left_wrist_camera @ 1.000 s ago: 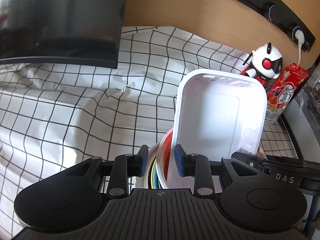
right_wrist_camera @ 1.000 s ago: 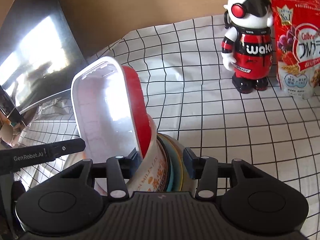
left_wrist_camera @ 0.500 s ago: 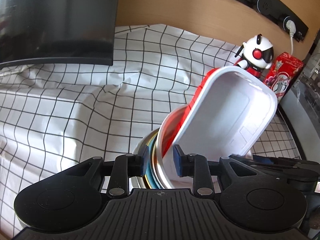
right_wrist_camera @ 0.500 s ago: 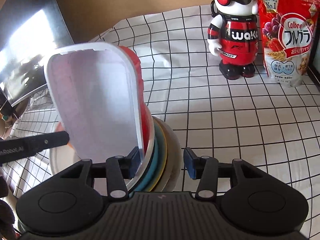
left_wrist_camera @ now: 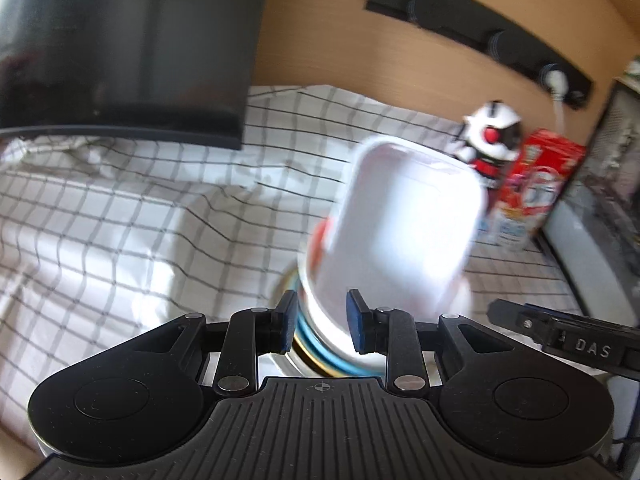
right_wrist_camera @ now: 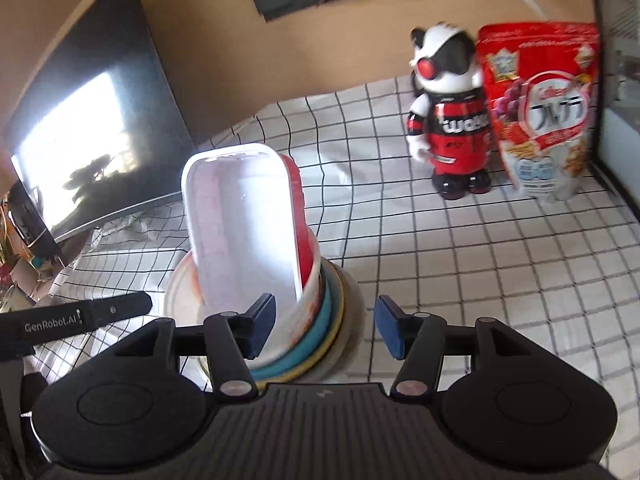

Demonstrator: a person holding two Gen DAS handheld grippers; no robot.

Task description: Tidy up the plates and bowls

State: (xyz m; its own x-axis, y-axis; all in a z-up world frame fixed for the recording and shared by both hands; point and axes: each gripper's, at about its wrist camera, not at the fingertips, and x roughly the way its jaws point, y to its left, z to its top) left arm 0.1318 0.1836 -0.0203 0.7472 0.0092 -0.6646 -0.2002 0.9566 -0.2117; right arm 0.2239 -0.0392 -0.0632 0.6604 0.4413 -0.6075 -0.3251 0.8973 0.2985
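Observation:
A stack of plates and bowls (right_wrist_camera: 340,300) with teal and yellow rims sits on the checked cloth (right_wrist_camera: 460,260). A white rectangular tray with a red outside (right_wrist_camera: 240,220) stands on end in its top bowl. My left gripper (left_wrist_camera: 323,324) is shut on the near rim of the stack (left_wrist_camera: 316,344), under the blurred tray (left_wrist_camera: 404,232). My right gripper (right_wrist_camera: 325,330) straddles the other side of the stack. Its jaws are opening, and its right pad (right_wrist_camera: 390,332) stands clear of the rim.
A dark monitor (right_wrist_camera: 92,132) stands at the back left. A red and white toy robot (right_wrist_camera: 448,120) and a red cereal bag (right_wrist_camera: 548,112) stand at the back right. A black socket strip (left_wrist_camera: 480,40) runs along the wooden wall.
Both grippers have drawn back from the toy and the monitor with the stack between them. The tray tipped sideways, then stood up again. My right gripper's jaws have widened off the rim.

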